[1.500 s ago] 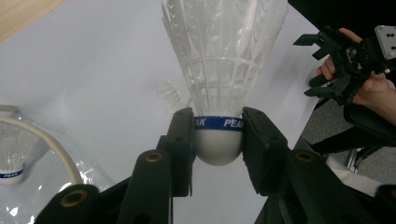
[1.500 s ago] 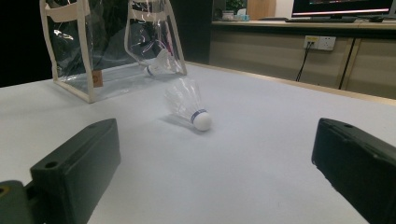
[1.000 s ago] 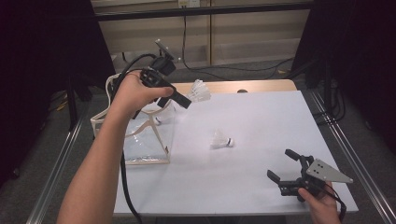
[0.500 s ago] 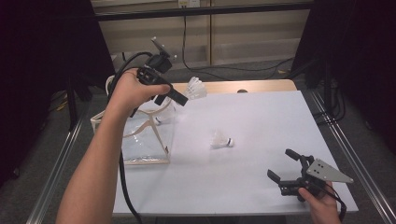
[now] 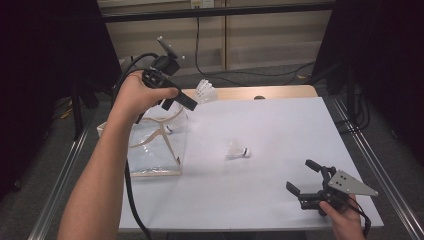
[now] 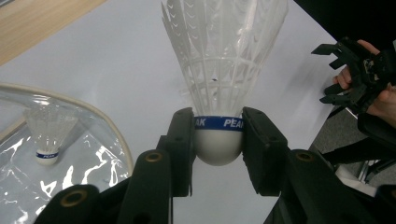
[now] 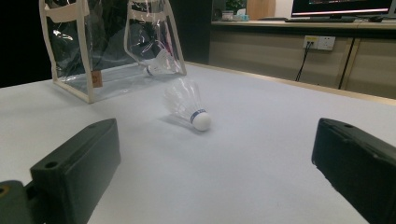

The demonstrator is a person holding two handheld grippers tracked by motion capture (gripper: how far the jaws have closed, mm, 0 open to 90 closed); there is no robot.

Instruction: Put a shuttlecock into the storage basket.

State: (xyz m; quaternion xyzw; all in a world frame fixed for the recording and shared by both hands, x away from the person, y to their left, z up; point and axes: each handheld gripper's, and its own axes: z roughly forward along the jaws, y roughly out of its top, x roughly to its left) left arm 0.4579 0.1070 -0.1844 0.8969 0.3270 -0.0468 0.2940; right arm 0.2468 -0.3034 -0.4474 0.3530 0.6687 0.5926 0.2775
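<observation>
Above the bag's open mouth, a white shuttlecock [image 6: 219, 88], cork pinched between the left gripper's [image 6: 218, 144] jaws, feathers pointing away from the hand. Just below, clear bag [image 5: 150, 150] at the table's left edge, one shuttlecock inside [image 6: 48, 133]. Out on the white table [image 5: 280, 200], another shuttlecock [image 5: 236, 150] lying on its side. Near the right corner, right gripper [image 5: 307, 176] resting low, jaws spread wide, nothing between them.

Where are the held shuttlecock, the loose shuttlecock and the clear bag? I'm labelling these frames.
held shuttlecock [image 6: 218, 147], left gripper view, on its white cork.
loose shuttlecock [image 7: 201, 121], right gripper view, on its cork tip.
clear bag [image 5: 172, 145], high view, on its beige edge trim.
</observation>
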